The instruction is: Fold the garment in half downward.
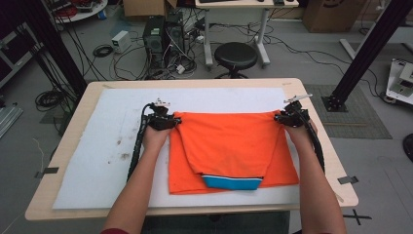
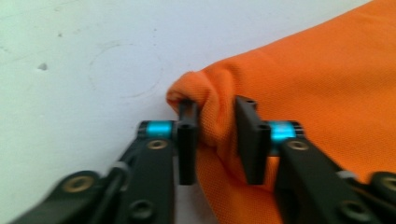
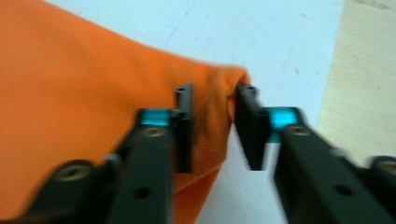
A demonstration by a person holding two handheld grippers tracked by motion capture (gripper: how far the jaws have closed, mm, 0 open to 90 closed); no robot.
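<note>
the shirt (image 1: 229,146) lies on the mat (image 1: 97,161) covering the table (image 1: 311,90), right of centre.

Wooden table (image 1: 68,146); white sheet (image 1: 97,165); orange garment (image 1: 229,141)

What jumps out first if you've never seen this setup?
The bright orange shirt spread mid-table on the white mat, with a blue band peeking out at its near edge. A hand-held black claw grips each far corner: the left claw and the right claw.
</note>
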